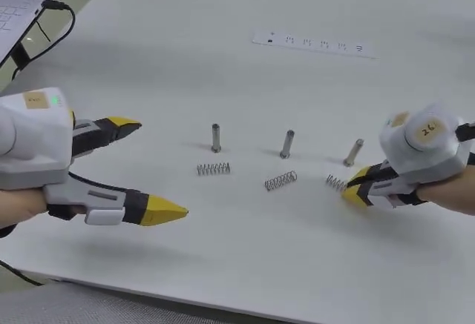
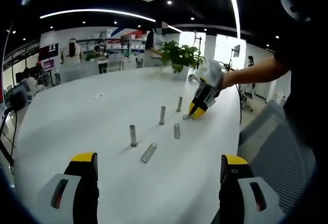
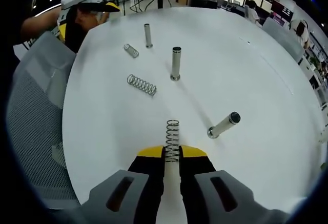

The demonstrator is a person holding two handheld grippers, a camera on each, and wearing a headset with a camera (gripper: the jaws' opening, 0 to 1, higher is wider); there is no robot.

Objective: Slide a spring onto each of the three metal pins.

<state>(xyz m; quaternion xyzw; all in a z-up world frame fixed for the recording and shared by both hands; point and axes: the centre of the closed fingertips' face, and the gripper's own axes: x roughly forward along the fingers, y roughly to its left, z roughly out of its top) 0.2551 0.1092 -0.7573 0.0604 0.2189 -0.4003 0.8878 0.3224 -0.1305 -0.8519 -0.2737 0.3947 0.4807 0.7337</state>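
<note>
right tongs [image 3: 172, 155] pinch a coiled wire spring [image 3: 172, 130]

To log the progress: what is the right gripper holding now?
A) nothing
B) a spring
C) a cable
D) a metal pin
B: in the right gripper view, the right gripper has its jaws closed on the near end of a spring.

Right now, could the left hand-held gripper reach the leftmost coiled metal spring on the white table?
Probably yes: the left hand-held gripper is open, and only bare white table lies between it and the leftmost coiled metal spring.
</note>
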